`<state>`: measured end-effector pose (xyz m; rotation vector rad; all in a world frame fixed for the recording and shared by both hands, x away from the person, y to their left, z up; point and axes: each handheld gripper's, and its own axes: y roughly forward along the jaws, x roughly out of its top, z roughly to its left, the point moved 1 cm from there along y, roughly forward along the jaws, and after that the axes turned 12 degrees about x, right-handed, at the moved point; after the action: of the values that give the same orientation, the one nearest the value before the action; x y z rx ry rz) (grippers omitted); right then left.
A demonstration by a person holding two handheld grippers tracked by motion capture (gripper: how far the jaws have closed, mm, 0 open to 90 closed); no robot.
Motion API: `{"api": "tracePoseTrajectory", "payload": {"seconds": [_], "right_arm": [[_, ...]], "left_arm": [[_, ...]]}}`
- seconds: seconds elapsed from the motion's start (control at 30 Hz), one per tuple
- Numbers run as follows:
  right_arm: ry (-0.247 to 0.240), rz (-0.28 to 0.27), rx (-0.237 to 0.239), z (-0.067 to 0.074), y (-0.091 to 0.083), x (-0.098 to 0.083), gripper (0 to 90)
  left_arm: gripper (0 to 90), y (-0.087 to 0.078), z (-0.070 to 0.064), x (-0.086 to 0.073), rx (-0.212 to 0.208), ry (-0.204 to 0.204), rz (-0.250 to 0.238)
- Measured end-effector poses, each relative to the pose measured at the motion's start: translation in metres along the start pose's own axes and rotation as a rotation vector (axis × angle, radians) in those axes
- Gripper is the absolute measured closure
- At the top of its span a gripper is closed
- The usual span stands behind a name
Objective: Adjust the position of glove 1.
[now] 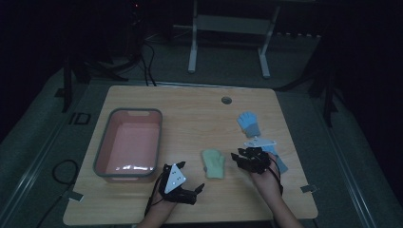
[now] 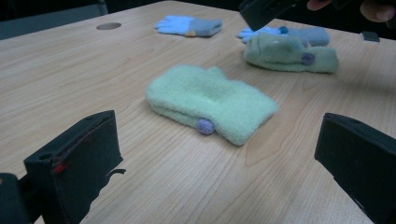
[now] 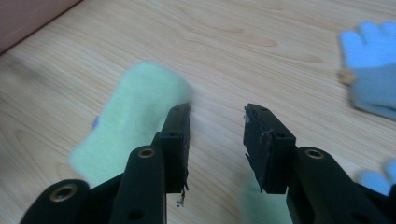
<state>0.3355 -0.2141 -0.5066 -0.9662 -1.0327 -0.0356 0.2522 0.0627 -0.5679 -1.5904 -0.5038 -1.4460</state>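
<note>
Lying flat on the wooden table (image 1: 190, 114), a pale green mitten (image 1: 213, 163) sits near the front edge between the two hands, its cuff toward the person and a small purple button on its side in the left gripper view (image 2: 211, 102). The right gripper (image 1: 248, 159) hangs just beside the mitten's right edge, tilted forward and down from a hand that comes in from the bottom of the high view; in the right gripper view its jaws stand parted with bare wood between them, gripping nothing, the mitten (image 3: 130, 119) blurred to their left. The left gripper (image 1: 183, 183) rests low at the table's front, left of the mitten and apart from it, its grey plate up; in its own view the jaws are spread wide to either side of the mitten, released and empty. A second green mitten (image 2: 290, 52) lies beyond the first under the right gripper, touching a blue and grey glove (image 2: 299, 33) behind it. Another blue glove (image 1: 249, 123) lies farther back on the right, apart from the rest. A pink tub with a grey rim (image 1: 102, 145) stands at the table's left, well apart from the mittens.
</note>
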Motion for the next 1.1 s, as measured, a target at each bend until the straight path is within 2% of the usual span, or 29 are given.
{"api": "tracePoseTrajectory", "payload": {"seconds": [0.1, 0.3, 0.43, 0.67, 0.9, 1.07, 1.1], "right_arm": [[0.002, -0.003, -0.007, -0.006, -0.007, -0.003, 61.3], [-0.025, -0.004, 0.002, -0.018, -0.022, -0.013, 61.6], [-0.048, 0.011, -0.008, -0.025, -0.031, -0.021, 60.3], [-0.08, 0.04, 0.009, -0.039, -0.045, -0.032, 60.1], [-0.055, 0.068, 0.009, -0.051, -0.039, -0.051, 62.3], [-0.056, 0.087, 0.018, -0.054, -0.031, -0.056, 60.2], [-0.065, 0.114, 0.013, -0.055, -0.025, -0.06, 59.9]], "left_arm": [[0.5, 0.0, 0.0, 0.0, -0.001, 0.0, 0.0], [0.6, 0.0, 0.0, 0.0, -0.001, -0.003, 0.0], [0.6, 0.0, 0.0, 0.0, -0.002, -0.002, 0.002], [0.6, 0.0, 0.0, 0.0, 0.0, -0.002, 0.001], [0.6, 0.0, 0.0, 0.0, -0.001, -0.003, 0.002], [0.5, 0.0, 0.0, 0.0, -0.001, -0.005, 0.003], [0.5, 0.0, 0.0, 0.0, -0.002, -0.004, 0.002]]}}
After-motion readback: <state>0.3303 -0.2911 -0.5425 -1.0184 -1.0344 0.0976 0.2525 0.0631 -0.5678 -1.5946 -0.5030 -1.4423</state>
